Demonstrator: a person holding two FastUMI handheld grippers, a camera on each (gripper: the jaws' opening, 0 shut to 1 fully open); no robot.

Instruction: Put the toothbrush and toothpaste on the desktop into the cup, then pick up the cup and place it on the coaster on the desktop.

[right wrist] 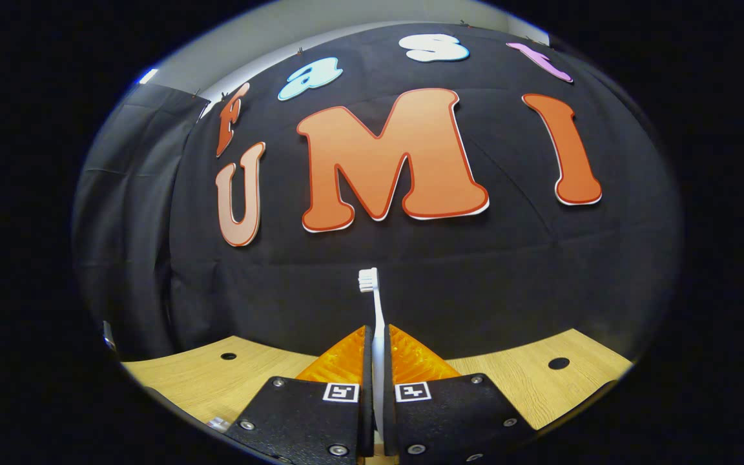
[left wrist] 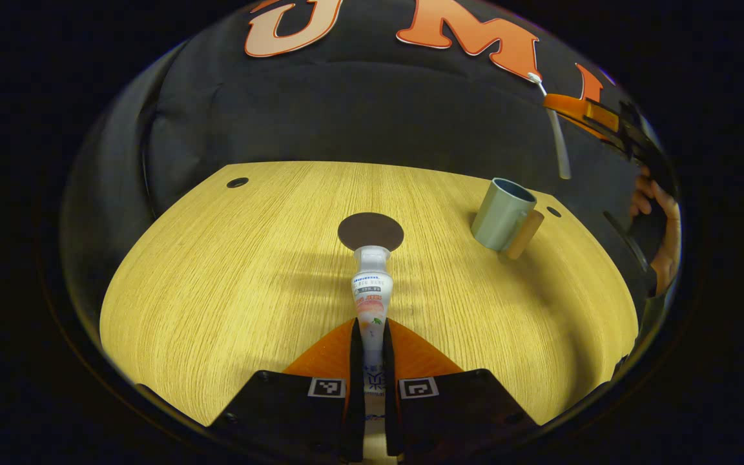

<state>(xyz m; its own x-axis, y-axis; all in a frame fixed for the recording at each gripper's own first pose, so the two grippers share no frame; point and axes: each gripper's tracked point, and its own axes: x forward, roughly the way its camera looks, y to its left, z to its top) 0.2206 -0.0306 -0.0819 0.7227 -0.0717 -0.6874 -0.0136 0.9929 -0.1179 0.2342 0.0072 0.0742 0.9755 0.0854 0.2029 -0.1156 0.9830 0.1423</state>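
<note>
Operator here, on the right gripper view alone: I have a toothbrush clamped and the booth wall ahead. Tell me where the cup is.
Observer: The cup stands upright on the desktop, seen in the left gripper view, with nothing in it.
Operator: Report what the other gripper is doing.
Observer: The left gripper is shut on the toothpaste, cap pointing forward.
Operator: Give me the coaster.
Observer: The coaster, a dark round disc, lies flat on the desktop just beyond the toothpaste cap, apart from the cup.
Operator: Say where my gripper sits relative to the cup.
Observer: The right gripper holds the toothbrush in the air above the cup.
</note>
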